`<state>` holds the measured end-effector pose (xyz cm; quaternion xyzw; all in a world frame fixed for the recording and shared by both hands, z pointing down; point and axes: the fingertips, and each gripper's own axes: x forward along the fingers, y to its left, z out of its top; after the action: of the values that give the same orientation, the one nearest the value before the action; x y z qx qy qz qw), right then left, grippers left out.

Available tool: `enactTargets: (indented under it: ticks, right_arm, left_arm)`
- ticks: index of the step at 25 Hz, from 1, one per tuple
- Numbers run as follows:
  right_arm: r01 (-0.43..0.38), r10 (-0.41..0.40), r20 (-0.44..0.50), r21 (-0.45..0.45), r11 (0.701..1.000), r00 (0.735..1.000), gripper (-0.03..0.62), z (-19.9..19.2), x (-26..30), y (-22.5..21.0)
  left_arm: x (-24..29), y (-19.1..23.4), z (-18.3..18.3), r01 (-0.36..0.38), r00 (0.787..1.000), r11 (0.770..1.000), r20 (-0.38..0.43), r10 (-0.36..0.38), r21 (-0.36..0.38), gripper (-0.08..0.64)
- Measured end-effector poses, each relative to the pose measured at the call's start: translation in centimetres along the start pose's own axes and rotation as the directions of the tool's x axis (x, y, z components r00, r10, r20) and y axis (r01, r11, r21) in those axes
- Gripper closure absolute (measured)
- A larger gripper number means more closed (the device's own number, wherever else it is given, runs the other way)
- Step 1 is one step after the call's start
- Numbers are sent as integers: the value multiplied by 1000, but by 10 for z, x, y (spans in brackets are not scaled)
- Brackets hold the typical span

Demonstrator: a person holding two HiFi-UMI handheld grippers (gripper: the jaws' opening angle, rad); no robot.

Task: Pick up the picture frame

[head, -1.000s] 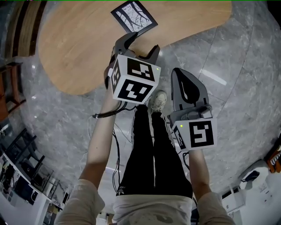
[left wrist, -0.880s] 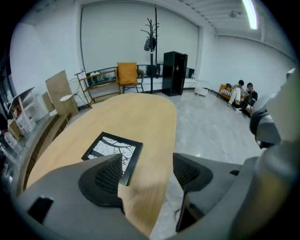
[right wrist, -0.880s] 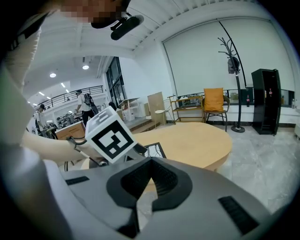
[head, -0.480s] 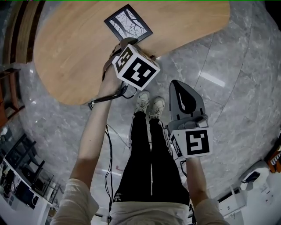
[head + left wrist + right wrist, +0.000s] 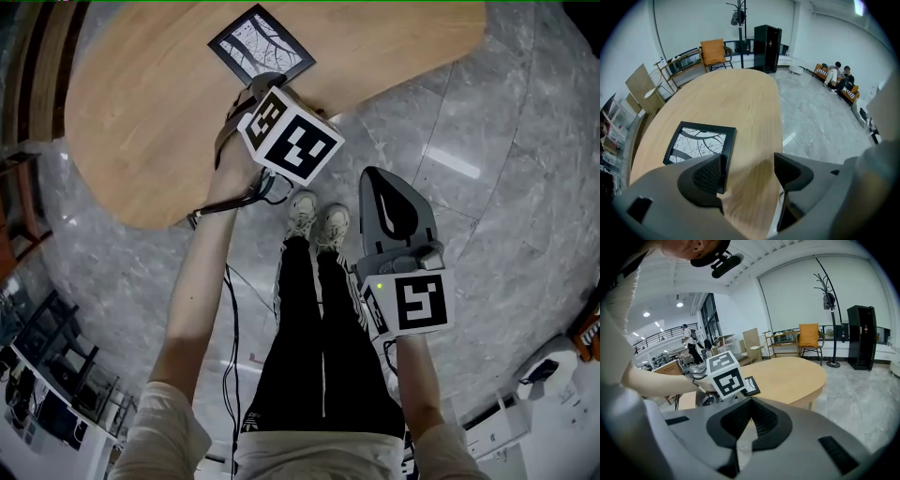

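A black picture frame (image 5: 701,145) is lying flat on the oval wooden worktop (image 5: 750,93), near the edge closest to the person. The left tongs (image 5: 745,171) are pointing steeply down just beside it, their jaws standing wide, having just been opening. Only bare wood is showing between them, with the frame sitting at 9 o'clock of the gap and its near corner tucked behind the left-hand jaw. At 3 o'clock of them in the head view, the right tongs (image 5: 392,187) are hanging over the grey floor (image 5: 497,187), well apart from the frame, jaws together on nothing. The risk is looking plain. Closing here would likely be pinching air or clipping 1 corner. With the frame lying flush, a skidding jaw could be shoving it across the smooth wood, or a corner-only hold could be letting it twist free and drop.
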<state>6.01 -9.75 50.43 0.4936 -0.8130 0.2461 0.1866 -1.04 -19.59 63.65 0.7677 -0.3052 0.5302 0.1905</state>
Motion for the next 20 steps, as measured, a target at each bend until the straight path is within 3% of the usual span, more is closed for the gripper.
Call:
enactTargets:
  ticks: [20]
  right_arm:
    - [-21, 21, -15, 8, 1000, 1000, 588, -10, -9, -6]
  left_arm:
    - [7, 6, 1, -28, 999, 998, -19, 27, -58, 227]
